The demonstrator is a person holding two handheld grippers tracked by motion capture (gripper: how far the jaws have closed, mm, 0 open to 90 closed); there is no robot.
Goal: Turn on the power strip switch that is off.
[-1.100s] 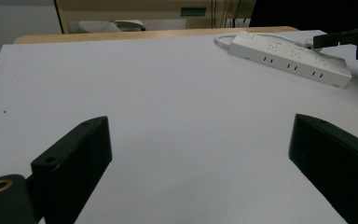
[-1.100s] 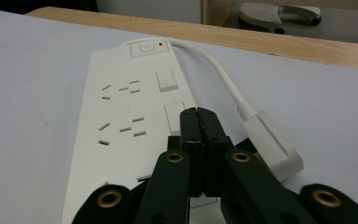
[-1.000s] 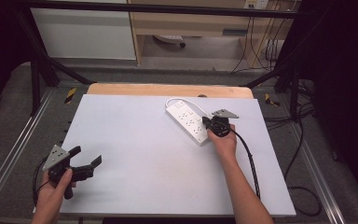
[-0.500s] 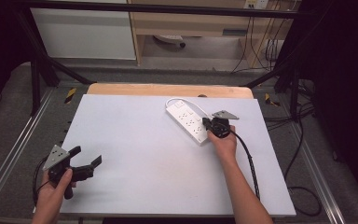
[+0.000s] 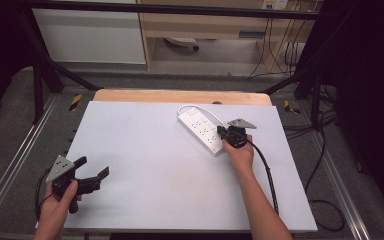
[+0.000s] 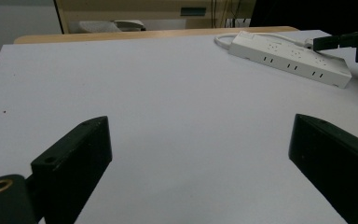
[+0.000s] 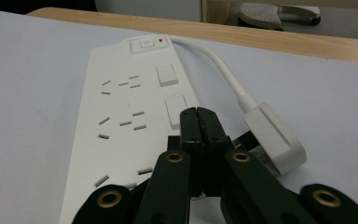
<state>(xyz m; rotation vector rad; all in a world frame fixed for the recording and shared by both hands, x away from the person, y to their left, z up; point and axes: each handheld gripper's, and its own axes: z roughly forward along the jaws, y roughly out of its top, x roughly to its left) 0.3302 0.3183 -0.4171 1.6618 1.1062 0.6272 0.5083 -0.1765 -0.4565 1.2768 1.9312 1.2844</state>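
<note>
Right claw (image 7: pixel 198 122) shut, tips poised over power strip (image 5: pixel 203 130) at far right of tabletop (image 5: pixel 145 165), unmoved since 1 second ago; left claw (image 5: pixel 91 172) open, idle; switch-press seemingly pending.

**No readable writing in view**

No word, brand name or number can be made out on anything in the pictures. The long white plastic power strip (image 7: pixel 130 116) lying on the pale table carries only a small round symbol on its square push-button (image 7: pixel 145 45), too small to read, with a little red indicator dot (image 7: pixel 161 40) just beside it. The black-and-yellow striped markers (image 5: pixel 75 101) on the floor by the metal frame bear no lettering.
</note>
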